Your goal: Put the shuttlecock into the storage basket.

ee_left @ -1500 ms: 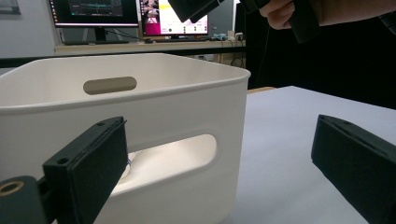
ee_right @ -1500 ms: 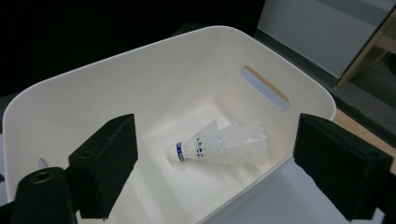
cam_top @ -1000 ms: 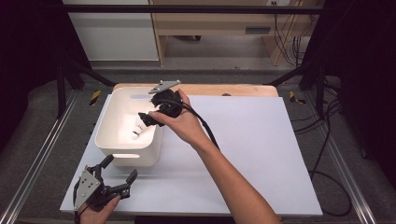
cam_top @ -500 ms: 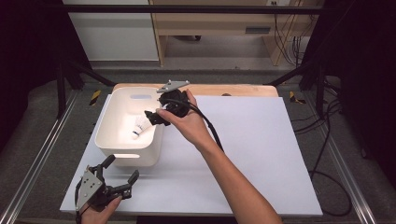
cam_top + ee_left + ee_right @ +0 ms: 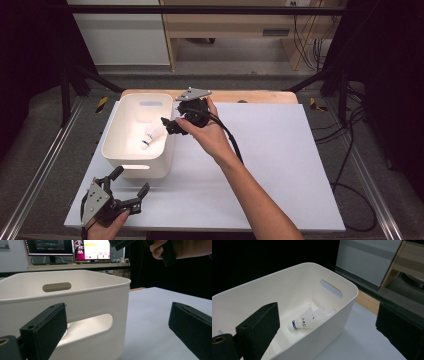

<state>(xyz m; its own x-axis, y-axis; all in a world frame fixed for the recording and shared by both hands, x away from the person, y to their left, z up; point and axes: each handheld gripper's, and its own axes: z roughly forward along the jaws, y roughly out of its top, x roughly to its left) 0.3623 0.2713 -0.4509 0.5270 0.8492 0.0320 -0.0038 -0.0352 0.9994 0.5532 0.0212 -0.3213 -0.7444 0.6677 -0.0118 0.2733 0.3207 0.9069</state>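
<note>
A white bin [image 5: 142, 171] stands on the left part of the white table sheet [image 5: 280, 150]. One white shuttlecock [image 5: 150, 134] with a blue band lies on its side on the bin's floor. My right gripper [image 5: 172, 120] hovers over the bin's right rim, open and empty. Seen from the right gripper view, the shuttlecock [image 5: 310, 318] lies in the bin [image 5: 294, 282] below the spread jaws of the right gripper [image 5: 327, 335]. My left gripper [image 5: 131, 180] is low at the table's front left, open and facing the bin's near wall [image 5: 100, 295].
A wooden board [image 5: 250, 96] runs along the back edge of the sheet. Metal rails [image 5: 45, 165] flank the table, with cables on the floor at right. The other hand [image 5: 175, 250] shows at the top of the left gripper view.
My right gripper has drawn back to the right, from inside the bin near the shuttlecock to above the bin's right rim. The shuttlecock stays in the bin. The left gripper has barely moved.
</note>
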